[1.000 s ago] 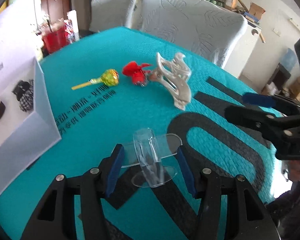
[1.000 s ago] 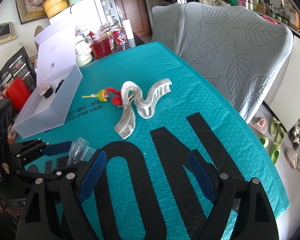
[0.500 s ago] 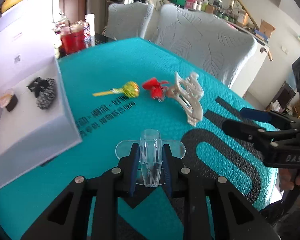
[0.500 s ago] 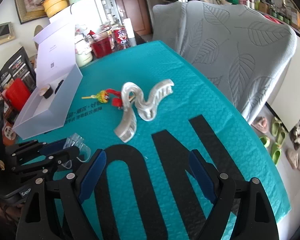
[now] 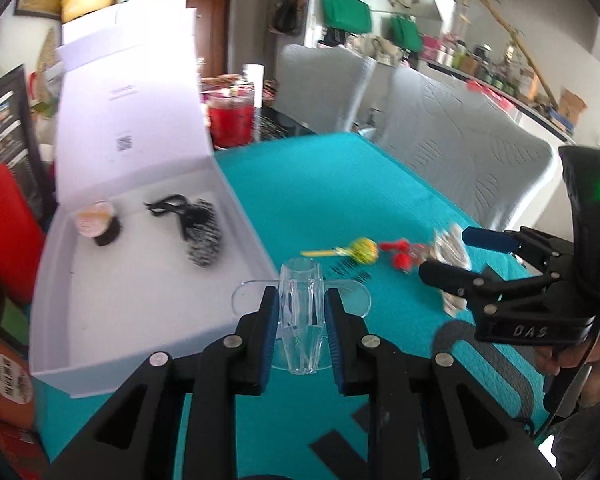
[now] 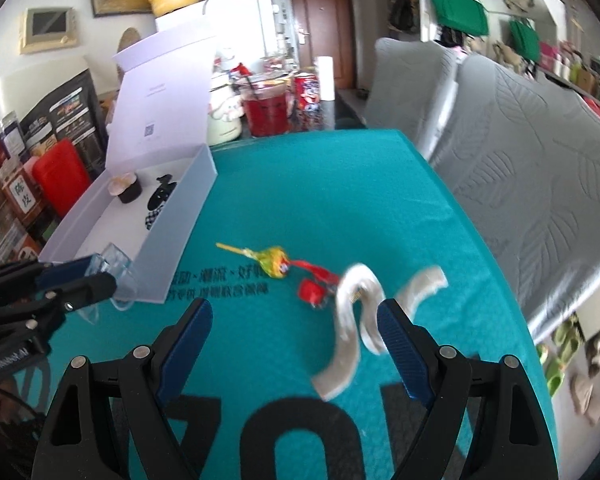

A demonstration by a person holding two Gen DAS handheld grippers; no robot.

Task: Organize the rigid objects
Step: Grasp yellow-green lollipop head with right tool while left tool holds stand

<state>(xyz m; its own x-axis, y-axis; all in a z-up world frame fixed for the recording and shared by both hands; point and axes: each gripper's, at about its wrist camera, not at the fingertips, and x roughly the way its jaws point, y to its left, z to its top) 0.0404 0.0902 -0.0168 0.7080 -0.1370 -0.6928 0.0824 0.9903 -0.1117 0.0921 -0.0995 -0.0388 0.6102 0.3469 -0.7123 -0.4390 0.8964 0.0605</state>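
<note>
My left gripper (image 5: 301,312) is shut on a clear plastic stand (image 5: 300,300), held off the teal table cover beside the near corner of the open white box (image 5: 140,292). The same clear plastic stand (image 6: 114,264) shows in the right wrist view by the box's front wall (image 6: 180,220). In the box lie a small black-sided cup (image 5: 98,224) and a black-and-white hair clip (image 5: 200,236). My right gripper (image 6: 296,328) is open above the cover, with a large pearly hair claw (image 6: 356,312) just past its right finger. A lollipop (image 6: 274,266) and a red clip (image 6: 312,290) lie beside the claw.
The box's lid (image 5: 132,120) stands up at the back. A red drink container (image 6: 266,114) and cans stand beyond the table's far edge. Two grey covered chairs (image 6: 540,168) line the right side. A red container (image 6: 60,172) sits left of the box.
My left gripper closed on the clear stand and lifted it leftward toward the white box. My right gripper moved forward, closer to the pearly claw, its jaws still wide.
</note>
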